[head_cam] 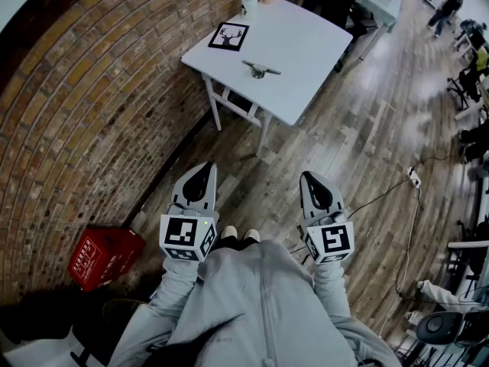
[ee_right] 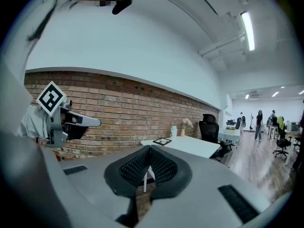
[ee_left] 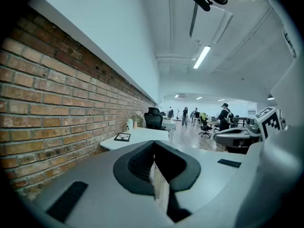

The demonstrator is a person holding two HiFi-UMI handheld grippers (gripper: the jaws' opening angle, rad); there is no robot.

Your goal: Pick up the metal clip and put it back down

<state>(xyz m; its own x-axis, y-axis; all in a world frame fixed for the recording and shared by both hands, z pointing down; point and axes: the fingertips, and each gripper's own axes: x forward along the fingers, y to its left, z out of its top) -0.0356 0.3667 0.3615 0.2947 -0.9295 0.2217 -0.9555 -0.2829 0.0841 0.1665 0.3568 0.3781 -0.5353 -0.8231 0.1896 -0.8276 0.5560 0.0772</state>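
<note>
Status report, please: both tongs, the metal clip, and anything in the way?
Left tongs shut, empty. Right tongs shut, empty. Metal clip on white table ahead, untouched. Nothing seen in the way.

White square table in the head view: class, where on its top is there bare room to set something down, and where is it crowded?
The white square table is bare across its right half, from the silver metal clip to the right edge. Crowded: the far left corner, with the black-framed deer picture and white jar.
</note>
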